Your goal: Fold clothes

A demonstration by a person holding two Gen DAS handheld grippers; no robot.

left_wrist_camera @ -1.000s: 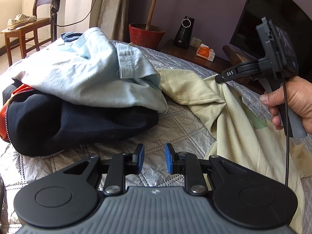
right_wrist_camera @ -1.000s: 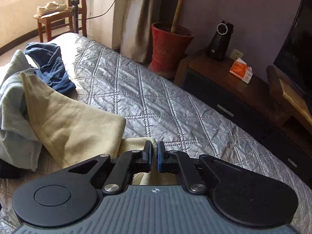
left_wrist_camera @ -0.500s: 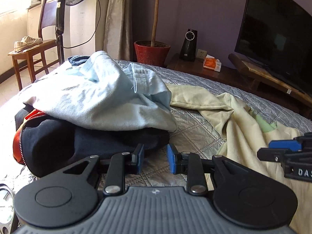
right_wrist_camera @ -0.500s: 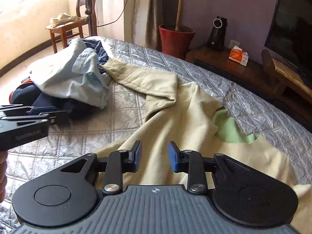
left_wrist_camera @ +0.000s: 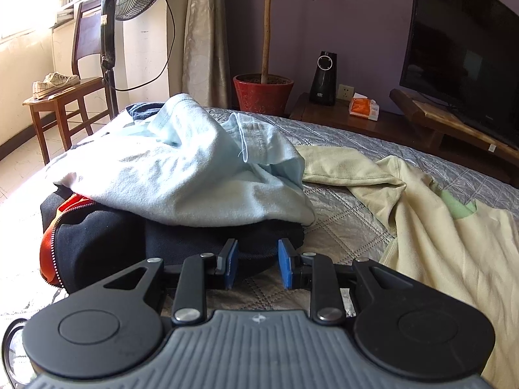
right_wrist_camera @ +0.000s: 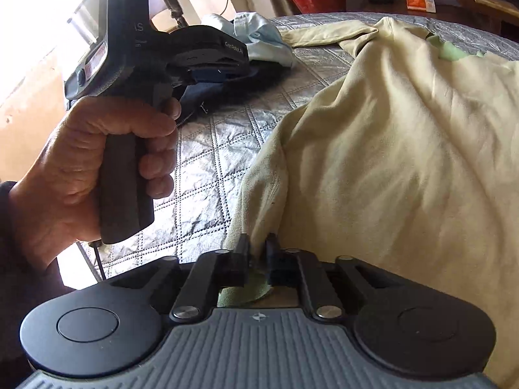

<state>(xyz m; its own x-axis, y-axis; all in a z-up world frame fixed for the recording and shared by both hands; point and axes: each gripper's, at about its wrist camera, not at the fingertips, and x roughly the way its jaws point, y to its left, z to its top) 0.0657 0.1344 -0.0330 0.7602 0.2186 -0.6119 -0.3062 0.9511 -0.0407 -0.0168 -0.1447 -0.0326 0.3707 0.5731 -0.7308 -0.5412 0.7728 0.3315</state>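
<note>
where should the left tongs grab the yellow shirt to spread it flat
Take the folded-over sleeve lying on the yellow shirt, near the light blue garment. Come from the left tongs side, low over the quilt: its loose edge faces that way.

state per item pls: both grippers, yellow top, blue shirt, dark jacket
left gripper: open, empty, hovering near the pile
right gripper: shut on yellow top's edge
yellow top: spread on the bed, wrinkled, unfolded
light blue shirt: crumpled on top of the dark jacket
dark jacket: bunched under it, zip open
</note>
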